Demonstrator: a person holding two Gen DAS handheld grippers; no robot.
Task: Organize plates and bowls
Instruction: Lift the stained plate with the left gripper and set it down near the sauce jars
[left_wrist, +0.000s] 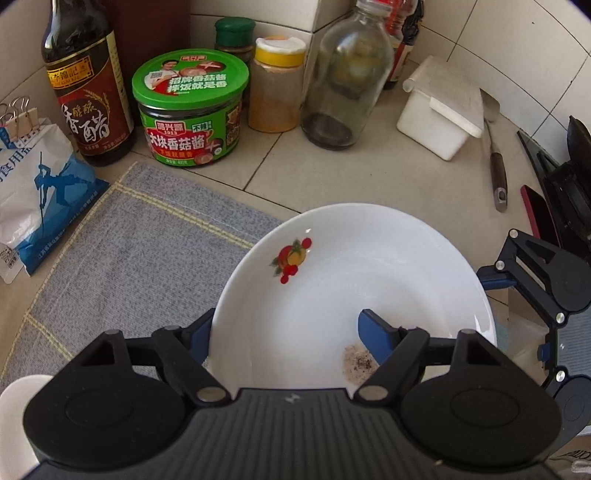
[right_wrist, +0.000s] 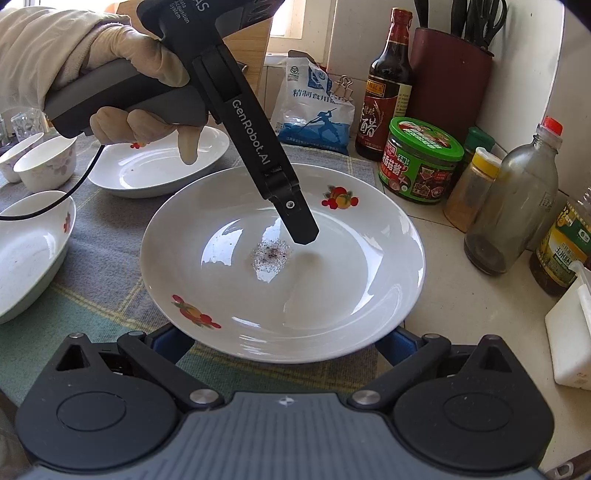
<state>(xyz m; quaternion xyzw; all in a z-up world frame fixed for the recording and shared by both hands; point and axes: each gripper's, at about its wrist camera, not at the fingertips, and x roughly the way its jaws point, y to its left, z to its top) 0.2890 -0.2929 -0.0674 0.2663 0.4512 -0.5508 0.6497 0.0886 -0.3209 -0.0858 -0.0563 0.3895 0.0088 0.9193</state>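
**Both tools at the plate**

I am reaching my left tool (left_wrist: 284, 332) over the plate (left_wrist: 369, 273), with one blue finger (left_wrist: 376, 339) lying inside the dish beside a patch of dark specks (left_wrist: 358, 363) and the other finger (left_wrist: 199, 332) outside the rim on the left. The fingers are spread apart, straddling the rim; I cannot tell whether either one is pressing on the plate.

My right tool (right_wrist: 280, 339) is sitting low at the near edge of the same plate (right_wrist: 332, 295). Its blue fingers are spread wide, and their tips are hidden under the rim, so I cannot tell whether they are touching it. In the right wrist view my gloved left hand (right_wrist: 140, 85) is holding the left tool's handle, and its finger is pointing down into the plate's well, just beside the specks.

The plate is lying partly on a grey mat (left_wrist: 140, 243) and partly on the tiled surface (left_wrist: 369, 177). On the mat to the left are a second plate (right_wrist: 159, 166), part of another dish (right_wrist: 29, 258) and two small bowls (right_wrist: 44, 162).

Behind the plate are standing a salt bag (right_wrist: 314, 110), a vinegar bottle (right_wrist: 388, 92), a green-lidded jar (right_wrist: 421, 162), a yellow-capped spice jar (right_wrist: 472, 188) and a clear glass bottle (right_wrist: 513, 206). A white box (left_wrist: 443, 114) is sitting near the wall.
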